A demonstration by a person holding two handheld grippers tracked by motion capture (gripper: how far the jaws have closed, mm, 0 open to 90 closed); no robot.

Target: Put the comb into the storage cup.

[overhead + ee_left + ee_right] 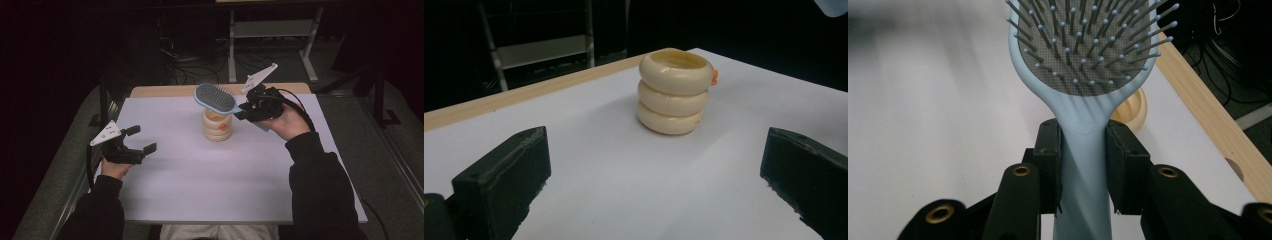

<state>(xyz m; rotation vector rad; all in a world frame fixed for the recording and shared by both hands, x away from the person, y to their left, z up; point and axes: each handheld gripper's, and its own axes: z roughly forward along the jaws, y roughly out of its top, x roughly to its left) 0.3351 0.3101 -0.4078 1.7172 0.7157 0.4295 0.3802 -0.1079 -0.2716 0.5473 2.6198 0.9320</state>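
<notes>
No brand or lettering can be read anywhere; the one mark is a small orange spot (224,127) on the side of the cream ringed holder (217,125), too small to make out.

The holder, three stacked cream rings with an open top, stands upright on the tabletop (200,175) toward its far edge, and serves as the landmark. The blue hairbrush (216,98) hangs in the air just above the holder's mouth, bristles up, its head over the opening and its handle running away to the right. The right tool (243,110) is clamped on that handle just behind the head: in the right gripper view both black pads press the neck of the brush. The left tool (140,139) hovers well to the left of the holder and nearer the person, jaws spread wide with nothing between them; in the left gripper view the holder sits ahead between the two pads.

The tabletop is a plain white sheet with a pale wooden strip (165,90) along its far edge behind the holder. Beyond it the room is dark, with a grey metal frame (272,30), loose cables on the floor (192,67) and grey carpet.
</notes>
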